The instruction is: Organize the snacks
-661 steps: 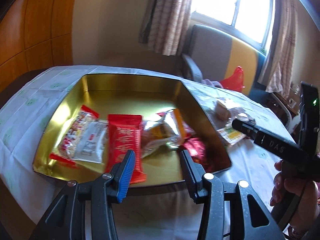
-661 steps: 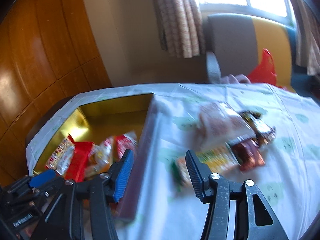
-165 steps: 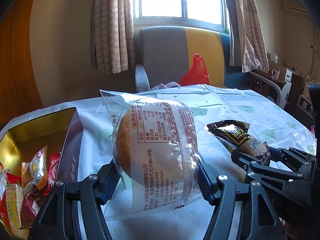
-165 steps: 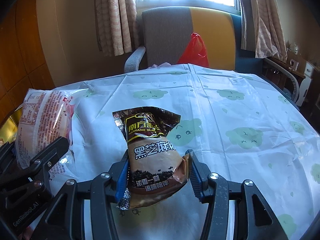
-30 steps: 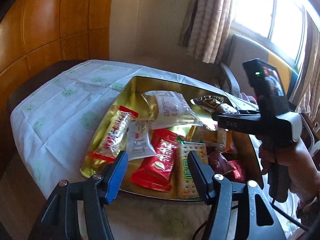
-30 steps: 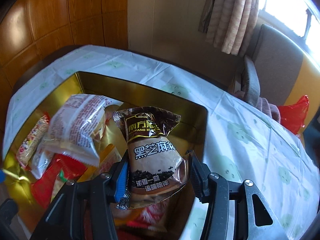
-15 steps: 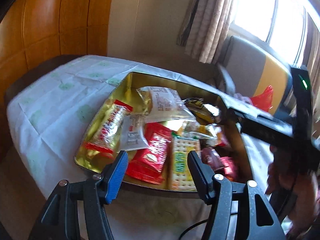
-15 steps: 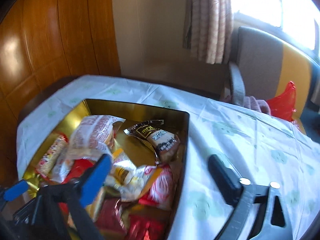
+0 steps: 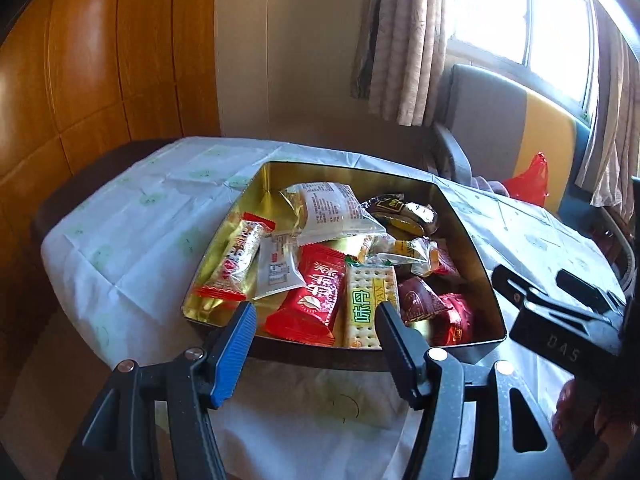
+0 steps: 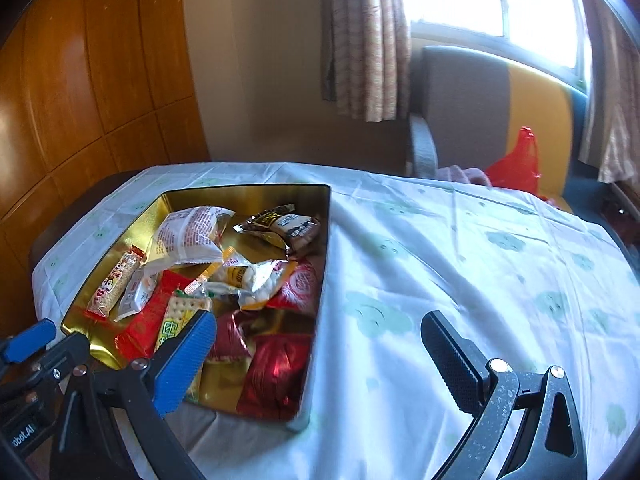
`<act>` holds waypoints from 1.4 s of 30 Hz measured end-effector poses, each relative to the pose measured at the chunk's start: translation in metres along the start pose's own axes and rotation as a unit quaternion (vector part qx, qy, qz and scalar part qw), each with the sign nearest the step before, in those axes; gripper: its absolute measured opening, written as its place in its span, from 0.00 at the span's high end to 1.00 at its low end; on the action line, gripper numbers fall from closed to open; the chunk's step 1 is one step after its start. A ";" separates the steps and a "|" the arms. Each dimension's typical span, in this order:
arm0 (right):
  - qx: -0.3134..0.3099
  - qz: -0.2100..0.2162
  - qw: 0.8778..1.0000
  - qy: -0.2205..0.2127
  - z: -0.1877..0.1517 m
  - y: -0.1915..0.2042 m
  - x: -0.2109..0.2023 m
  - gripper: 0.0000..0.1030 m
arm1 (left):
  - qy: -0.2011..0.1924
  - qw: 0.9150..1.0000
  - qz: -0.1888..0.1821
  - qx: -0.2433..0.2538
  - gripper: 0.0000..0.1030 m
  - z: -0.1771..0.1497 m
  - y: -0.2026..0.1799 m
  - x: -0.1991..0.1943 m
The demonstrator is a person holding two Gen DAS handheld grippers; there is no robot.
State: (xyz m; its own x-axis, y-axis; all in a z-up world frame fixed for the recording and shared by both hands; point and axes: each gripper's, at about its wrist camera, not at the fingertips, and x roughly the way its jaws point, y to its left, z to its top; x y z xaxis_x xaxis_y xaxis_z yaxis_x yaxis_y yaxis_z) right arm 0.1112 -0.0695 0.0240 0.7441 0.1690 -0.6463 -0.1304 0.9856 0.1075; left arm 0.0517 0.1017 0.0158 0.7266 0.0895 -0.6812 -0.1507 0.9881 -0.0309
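A: Left wrist view first. The left hand-held gripper hangs spread and empty, just short of the near rim of the gold-lined rectangular metal tin. The tin sits on the surface under a pale cloth printed with green smiley faces.

B: And the tin is full. A red foil packet with gold lettering and a green-and-yellow cracker pack lie right ahead of the tips, inside the near wall. A clear-wrapped bun with printed text and a dark brown glossy sachet rest at the far end.

A: The black body of the right hand-held gripper shows at the right edge, outside the tin.

B: Right wrist view now. Its jaws have just been opening, and they stand wide with nothing between them. The right hand-held gripper straddles the tin's right wall. The blue pad hangs over the red packets, the black pad over bare cloth.

A: The brown sachet lies well ahead of it, against the far right corner, apart from both pads.

B: No snack shows on the cloth in either view, so I'd judge the gathering about done. To finish well, keep both grippers spread and lift clear, so no pad catches a wrapper or knocks the rim.
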 end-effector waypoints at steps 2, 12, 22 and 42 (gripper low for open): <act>0.003 -0.015 1.000 -0.008 -0.006 0.001 -0.009 0.00 | -0.001 1.000 0.006 -0.001 0.39 -0.001 0.001 -0.006; -0.034 -0.068 0.994 -0.080 -0.023 0.022 -0.049 0.00 | -0.002 0.998 0.061 0.019 0.39 -0.015 0.001 -0.020; 0.010 -0.038 0.998 -0.057 -0.031 0.017 -0.053 0.00 | -0.002 0.998 0.052 0.022 0.39 -0.020 -0.003 -0.026; 0.008 -0.024 0.998 -0.051 -0.036 0.021 -0.056 0.00 | -0.018 0.998 0.053 0.027 0.39 -0.018 -0.004 -0.035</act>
State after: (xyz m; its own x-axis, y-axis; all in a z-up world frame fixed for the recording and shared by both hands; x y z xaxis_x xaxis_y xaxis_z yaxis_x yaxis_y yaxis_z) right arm 0.0433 -0.0580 0.0350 0.8120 0.1196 -0.5712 -0.0827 0.9925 0.0902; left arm 0.0150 0.0926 0.0262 0.7320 0.1965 -0.6524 -0.1915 0.9782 0.0797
